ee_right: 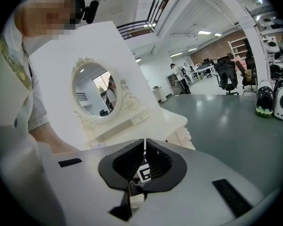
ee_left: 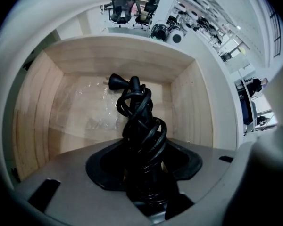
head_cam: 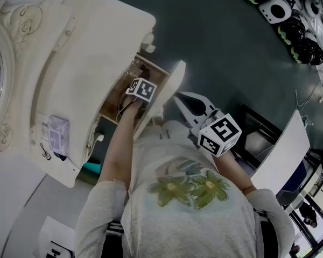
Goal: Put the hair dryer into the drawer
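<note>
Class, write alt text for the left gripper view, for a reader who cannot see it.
The left gripper holds a black hair dryer, cord wound around it, inside an open pale wooden drawer.

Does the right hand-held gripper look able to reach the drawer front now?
Probably yes: the right hand-held gripper is shut, empty, and the drawer front stands right beside it, nothing between.
</note>
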The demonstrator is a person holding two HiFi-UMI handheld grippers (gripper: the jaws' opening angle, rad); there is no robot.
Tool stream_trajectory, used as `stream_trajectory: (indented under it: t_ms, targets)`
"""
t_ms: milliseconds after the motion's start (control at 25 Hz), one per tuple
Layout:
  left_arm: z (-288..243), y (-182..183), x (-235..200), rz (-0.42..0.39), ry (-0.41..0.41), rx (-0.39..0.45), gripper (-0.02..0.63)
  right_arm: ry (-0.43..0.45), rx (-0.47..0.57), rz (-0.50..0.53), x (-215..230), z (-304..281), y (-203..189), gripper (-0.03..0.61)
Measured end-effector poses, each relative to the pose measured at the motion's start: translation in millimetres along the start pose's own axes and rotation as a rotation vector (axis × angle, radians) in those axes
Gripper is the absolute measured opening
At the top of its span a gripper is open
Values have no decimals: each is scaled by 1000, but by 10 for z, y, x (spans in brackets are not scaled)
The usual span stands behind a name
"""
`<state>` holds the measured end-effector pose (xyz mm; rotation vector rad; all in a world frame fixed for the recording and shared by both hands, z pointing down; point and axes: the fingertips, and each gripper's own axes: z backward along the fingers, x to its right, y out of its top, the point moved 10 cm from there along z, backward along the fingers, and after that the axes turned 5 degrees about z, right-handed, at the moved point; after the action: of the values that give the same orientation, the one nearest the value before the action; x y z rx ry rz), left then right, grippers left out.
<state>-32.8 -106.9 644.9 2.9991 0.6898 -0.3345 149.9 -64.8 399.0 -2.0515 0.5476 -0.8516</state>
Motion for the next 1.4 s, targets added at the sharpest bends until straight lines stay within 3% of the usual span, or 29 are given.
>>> stream_trajectory:
  t_ms: [560, 1000, 1200, 1400]
  targets:
    - [-33, 32, -9, 15, -10, -30, 219, 3, -5, -1, -24, 7, -27, 25]
    - [48, -8, -61, 65, -71, -35, 220, 4, -28, 13, -44, 36, -60, 25]
    - [181, -25, -55, 70, -87, 43, 220, 5, -35, 9, -49, 47, -100, 25]
    - [639, -92, 20, 39, -64, 219, 219, 19, -24, 6, -93, 37, -111, 25]
